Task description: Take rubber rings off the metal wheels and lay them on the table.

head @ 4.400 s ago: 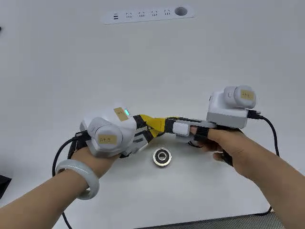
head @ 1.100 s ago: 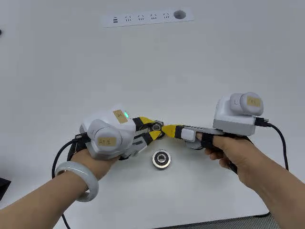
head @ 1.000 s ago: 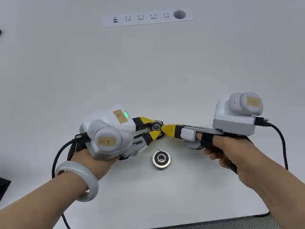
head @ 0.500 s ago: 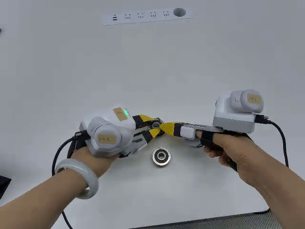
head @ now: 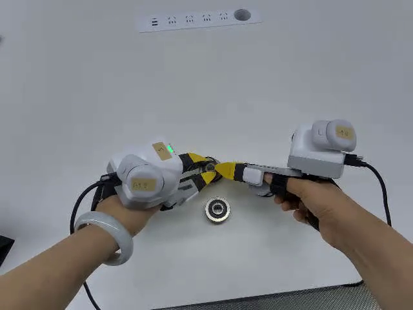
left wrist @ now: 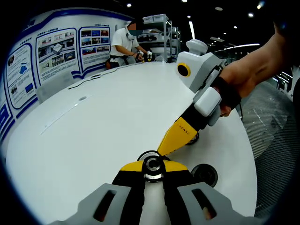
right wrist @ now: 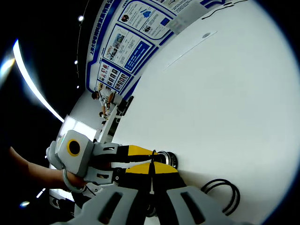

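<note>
My left gripper [head: 206,172] is shut on a small metal wheel [left wrist: 153,165], held just above the white table [head: 271,97]. A thin black rubber ring [left wrist: 148,153] loops up from that wheel's rim. My right gripper [head: 220,170] comes in from the right, its yellow tips closed on the ring right at the wheel; its own view shows the jaws [right wrist: 152,169] together with the ring's black strand [right wrist: 153,154] between them. A second metal wheel [head: 217,209] lies flat on the table below both grippers. Loose black rings [right wrist: 220,191] lie on the table under my right gripper.
A white power strip [head: 197,18] lies along the far side of the table. Black cables trail from both grippers toward the table's near edge [head: 271,298]. A person [left wrist: 125,44] stands at a distant bench.
Since 4.4 s ago the right gripper has drawn back rightward, so its tips now meet the left gripper's at the wheel. Over the last second both grippers have barely moved, drifting slightly upward.
</note>
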The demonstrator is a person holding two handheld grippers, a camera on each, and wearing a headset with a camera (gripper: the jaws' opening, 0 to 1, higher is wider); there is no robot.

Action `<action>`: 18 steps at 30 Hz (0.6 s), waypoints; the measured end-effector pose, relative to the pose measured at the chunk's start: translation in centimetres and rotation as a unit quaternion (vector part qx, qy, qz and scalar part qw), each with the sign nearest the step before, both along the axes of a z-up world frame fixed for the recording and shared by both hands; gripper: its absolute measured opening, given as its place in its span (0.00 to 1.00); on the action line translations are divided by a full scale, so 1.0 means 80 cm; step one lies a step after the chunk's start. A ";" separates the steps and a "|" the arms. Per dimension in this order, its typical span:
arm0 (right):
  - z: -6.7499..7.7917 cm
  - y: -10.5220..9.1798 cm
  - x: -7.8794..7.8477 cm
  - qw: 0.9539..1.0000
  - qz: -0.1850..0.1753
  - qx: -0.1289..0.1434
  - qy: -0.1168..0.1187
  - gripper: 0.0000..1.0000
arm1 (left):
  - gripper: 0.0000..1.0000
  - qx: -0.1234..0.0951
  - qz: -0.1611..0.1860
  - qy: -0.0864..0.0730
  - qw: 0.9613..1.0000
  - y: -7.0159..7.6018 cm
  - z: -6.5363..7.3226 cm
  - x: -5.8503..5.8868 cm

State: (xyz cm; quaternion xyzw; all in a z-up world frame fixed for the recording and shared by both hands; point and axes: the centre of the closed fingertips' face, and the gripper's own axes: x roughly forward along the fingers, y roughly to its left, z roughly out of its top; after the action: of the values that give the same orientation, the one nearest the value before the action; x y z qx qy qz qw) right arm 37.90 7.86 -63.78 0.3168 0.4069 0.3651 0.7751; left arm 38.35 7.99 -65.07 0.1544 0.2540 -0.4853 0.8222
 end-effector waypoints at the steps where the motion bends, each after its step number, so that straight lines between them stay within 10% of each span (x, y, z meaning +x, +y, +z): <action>1: -0.001 0.000 0.000 1.000 -0.001 -0.001 0.001 0.02 | 0.14 0.001 -0.001 -0.001 1.000 0.000 0.000 0.000; 18: 0.000 -0.002 0.000 1.000 -0.004 -0.004 0.000 0.02 | 0.28 -0.001 0.004 -0.017 1.000 0.014 0.009 -0.009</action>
State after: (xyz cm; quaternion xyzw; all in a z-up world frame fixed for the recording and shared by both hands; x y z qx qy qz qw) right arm 37.93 7.71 -63.79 0.3150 0.4075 0.3606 0.7776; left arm 37.66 9.14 -64.33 0.1609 0.2398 -0.4794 0.8287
